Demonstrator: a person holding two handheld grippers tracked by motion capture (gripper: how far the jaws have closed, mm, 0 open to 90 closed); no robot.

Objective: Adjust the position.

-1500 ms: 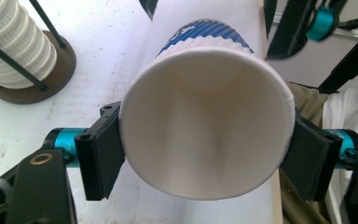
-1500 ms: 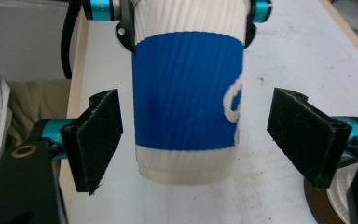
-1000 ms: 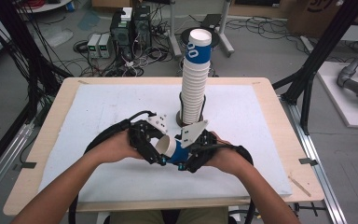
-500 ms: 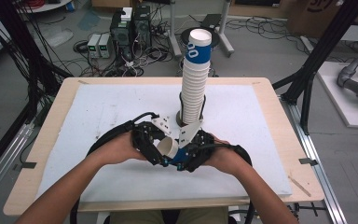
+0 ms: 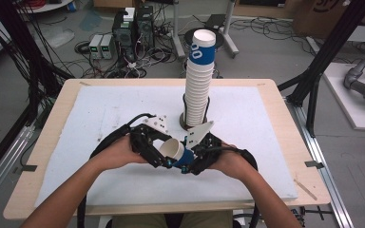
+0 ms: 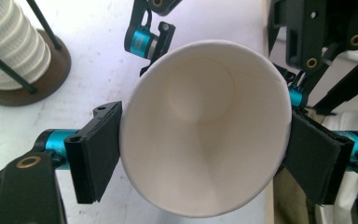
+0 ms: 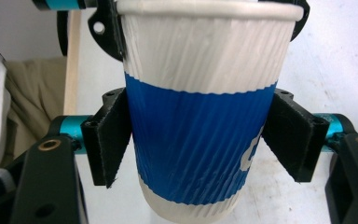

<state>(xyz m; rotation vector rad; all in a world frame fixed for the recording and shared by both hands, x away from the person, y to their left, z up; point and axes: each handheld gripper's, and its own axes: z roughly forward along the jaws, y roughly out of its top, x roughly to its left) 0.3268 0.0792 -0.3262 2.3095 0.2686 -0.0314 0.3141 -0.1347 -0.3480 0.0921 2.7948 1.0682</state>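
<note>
A single paper cup [image 5: 177, 151] is held above the worktop [image 5: 100, 114], between the two grippers, in front of the cup stack [image 5: 198, 80]. The right gripper [image 7: 196, 140] clamps its blue band; these fingers have just been closing. The left gripper [image 6: 205, 154] has been opening, its fingers [image 6: 95, 154] apparently just off the rim. Step in hand: handover to the right. Next: withdraw the left gripper clear.

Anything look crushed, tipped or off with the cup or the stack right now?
The cup lies on its side between both grippers, and its mouth is squeezed into an oval. The right gripper clamps its blue band; the left gripper has just been opening at the rim. The stack stands upright in its holder.
</note>
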